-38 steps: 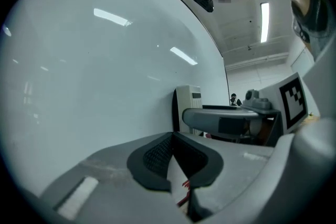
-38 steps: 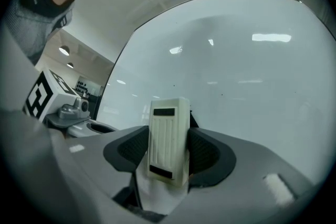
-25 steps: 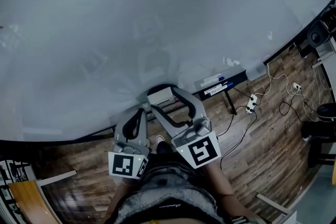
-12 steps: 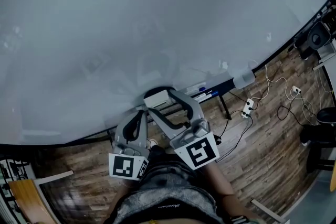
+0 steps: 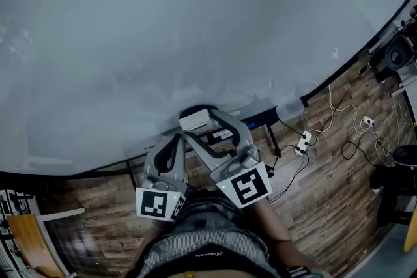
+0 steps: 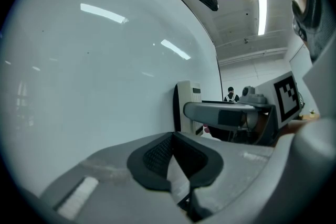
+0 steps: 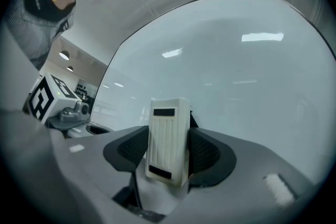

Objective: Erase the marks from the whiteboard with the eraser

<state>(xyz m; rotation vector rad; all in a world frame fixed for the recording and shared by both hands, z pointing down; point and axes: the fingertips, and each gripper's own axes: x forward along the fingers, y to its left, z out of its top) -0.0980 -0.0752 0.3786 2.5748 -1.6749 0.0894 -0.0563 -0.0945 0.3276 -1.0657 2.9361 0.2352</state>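
right gripper [image 5: 203, 127]: fingers clamped on eraser [image 5: 195, 119], long axis along fingers | board [image 5: 195, 23] just far of eraser; right nearer | left gripper [image 5: 174, 142]: fingers together, empty

Your left gripper [image 6: 173, 141]: black-padded grey fingers pressed together, nothing between them. Glossy white whiteboard [image 6: 94, 71] fills left side. Beyond fingers, cream rectangular eraser [image 6: 185, 105] against board, your right gripper [image 6: 193, 112] touching it, black-and-white marker cube [image 6: 287, 96] at right.

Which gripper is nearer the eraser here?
Right. The right gripper has its jaws shut on the eraser; the left gripper sits close beside it, jaws together, holding nothing.
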